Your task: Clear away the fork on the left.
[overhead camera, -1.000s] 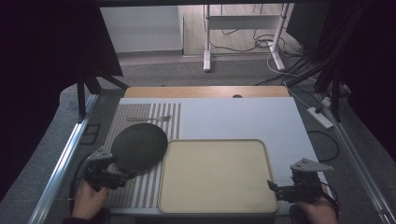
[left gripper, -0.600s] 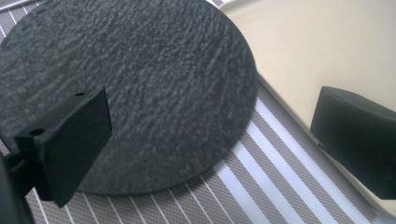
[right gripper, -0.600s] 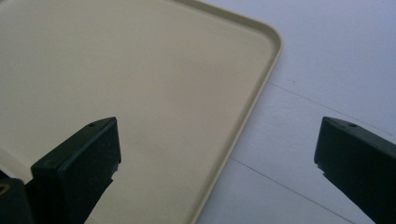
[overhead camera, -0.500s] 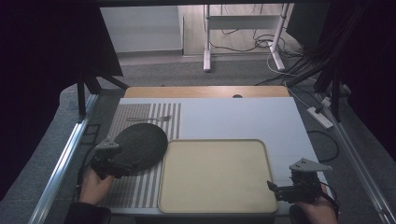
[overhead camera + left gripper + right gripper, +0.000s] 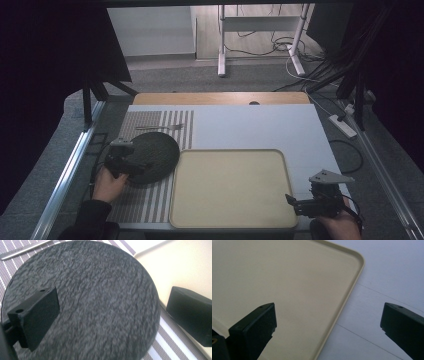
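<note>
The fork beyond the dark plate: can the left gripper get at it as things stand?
Probably yes. The left gripper, jaws open, sits over the near edge of the plate; the fork lies bare on the striped mat beyond, so passing over the flat plate should do.

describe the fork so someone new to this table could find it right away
Start at the big beige tray nearest the person, then look left to the striped placemat. On its far end, just beyond the round dark plate, lies the fork: the one thin, silvery thing there.
</note>
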Tool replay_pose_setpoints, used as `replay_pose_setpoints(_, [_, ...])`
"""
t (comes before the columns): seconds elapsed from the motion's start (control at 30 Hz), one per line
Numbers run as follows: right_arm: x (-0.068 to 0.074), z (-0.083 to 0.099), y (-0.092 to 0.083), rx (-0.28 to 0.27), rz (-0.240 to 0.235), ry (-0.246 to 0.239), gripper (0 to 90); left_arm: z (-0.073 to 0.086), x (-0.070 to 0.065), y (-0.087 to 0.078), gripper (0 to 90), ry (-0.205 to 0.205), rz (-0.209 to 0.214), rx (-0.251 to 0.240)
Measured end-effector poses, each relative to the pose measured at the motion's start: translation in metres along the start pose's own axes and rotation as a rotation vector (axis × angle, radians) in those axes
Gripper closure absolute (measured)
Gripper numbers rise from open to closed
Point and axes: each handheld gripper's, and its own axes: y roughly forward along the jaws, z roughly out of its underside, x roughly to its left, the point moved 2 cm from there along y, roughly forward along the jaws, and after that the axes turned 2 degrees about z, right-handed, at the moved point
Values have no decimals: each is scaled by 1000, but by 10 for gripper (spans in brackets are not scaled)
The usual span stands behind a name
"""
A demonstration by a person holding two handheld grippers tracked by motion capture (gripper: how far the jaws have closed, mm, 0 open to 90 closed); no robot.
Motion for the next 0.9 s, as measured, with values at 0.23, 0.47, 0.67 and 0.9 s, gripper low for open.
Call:
replay_pose_setpoints(0.23, [0,0,0,5,0,-1,9,-16,9,17,0,10,4,26])
replay_pose_setpoints(0.47, [0,0,1,9,-4,-3,9,-28,16,26,0,3,12,20])
replay_pose_setpoints(0.67, [0,0,1,11,-6,-5,9,-39,25,34,0,-10,10,22])
replay_pose_setpoints(0.9, [0,0,1,14,-8,-4,9,-53,36,45,6,-32,-24,29])
